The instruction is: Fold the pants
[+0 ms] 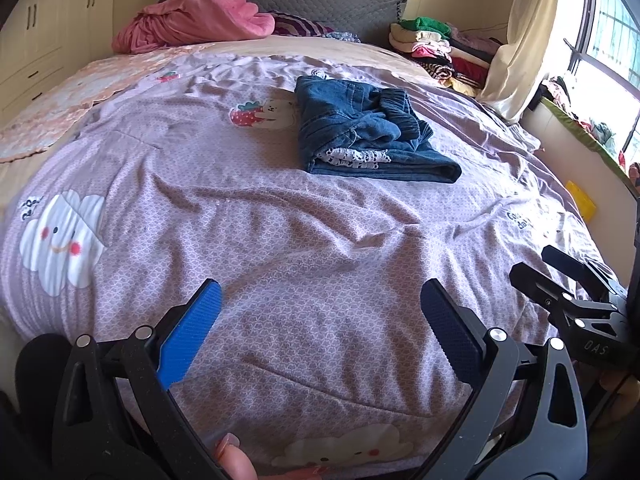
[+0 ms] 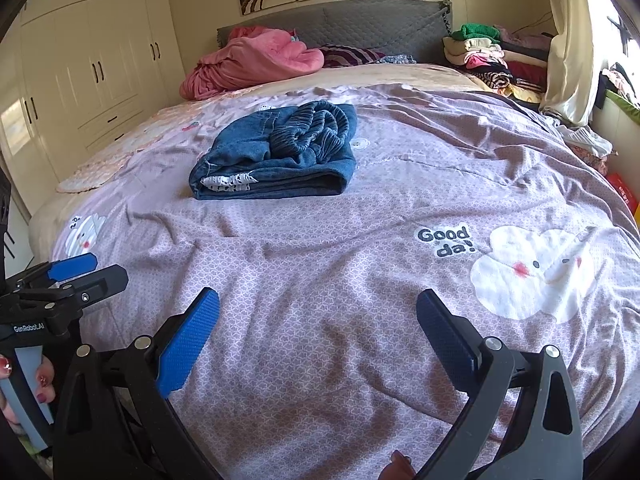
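Blue denim pants lie folded in a compact bundle on the lilac bedspread, elastic waistband on top and white lace trim at the near edge. They also show in the right wrist view. My left gripper is open and empty, hovering over the bedspread well short of the pants. My right gripper is open and empty, also well short of them. The right gripper shows at the right edge of the left wrist view; the left gripper shows at the left edge of the right wrist view.
A pink blanket is heaped at the headboard. A stack of folded clothes sits at the far right of the bed. White wardrobes stand left, a curtain and window right.
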A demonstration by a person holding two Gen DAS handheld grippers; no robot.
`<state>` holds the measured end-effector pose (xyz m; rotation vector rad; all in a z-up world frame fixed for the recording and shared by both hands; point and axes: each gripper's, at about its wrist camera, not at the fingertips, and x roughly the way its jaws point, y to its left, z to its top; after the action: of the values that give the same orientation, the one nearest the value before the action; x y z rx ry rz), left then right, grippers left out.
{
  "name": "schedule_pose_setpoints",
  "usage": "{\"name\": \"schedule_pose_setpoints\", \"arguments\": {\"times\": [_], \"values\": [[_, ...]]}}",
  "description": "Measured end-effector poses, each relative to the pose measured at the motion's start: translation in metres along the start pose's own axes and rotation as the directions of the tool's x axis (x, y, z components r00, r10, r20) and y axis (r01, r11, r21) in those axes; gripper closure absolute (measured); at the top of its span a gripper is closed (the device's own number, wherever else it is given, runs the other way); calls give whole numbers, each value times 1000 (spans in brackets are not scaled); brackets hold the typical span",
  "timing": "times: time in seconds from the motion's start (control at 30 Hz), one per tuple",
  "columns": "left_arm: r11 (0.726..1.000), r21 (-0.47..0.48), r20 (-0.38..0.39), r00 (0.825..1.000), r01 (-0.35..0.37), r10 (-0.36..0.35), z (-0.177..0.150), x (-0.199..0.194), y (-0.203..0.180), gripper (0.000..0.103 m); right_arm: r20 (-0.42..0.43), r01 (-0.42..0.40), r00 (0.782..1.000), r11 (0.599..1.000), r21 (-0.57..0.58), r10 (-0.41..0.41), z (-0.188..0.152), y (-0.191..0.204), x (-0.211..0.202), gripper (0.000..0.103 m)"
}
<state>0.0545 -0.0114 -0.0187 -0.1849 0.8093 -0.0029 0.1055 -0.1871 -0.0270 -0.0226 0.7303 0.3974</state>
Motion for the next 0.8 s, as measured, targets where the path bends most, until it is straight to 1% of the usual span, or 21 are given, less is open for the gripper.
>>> {"name": "schedule_pose_setpoints", "arguments": {"times": [0.8], "values": [[1000, -3, -8, 1000, 1, -1, 0, 0, 1, 10, -6, 11, 1000, 1000, -1, -11, 0, -1, 0, 5]]}}
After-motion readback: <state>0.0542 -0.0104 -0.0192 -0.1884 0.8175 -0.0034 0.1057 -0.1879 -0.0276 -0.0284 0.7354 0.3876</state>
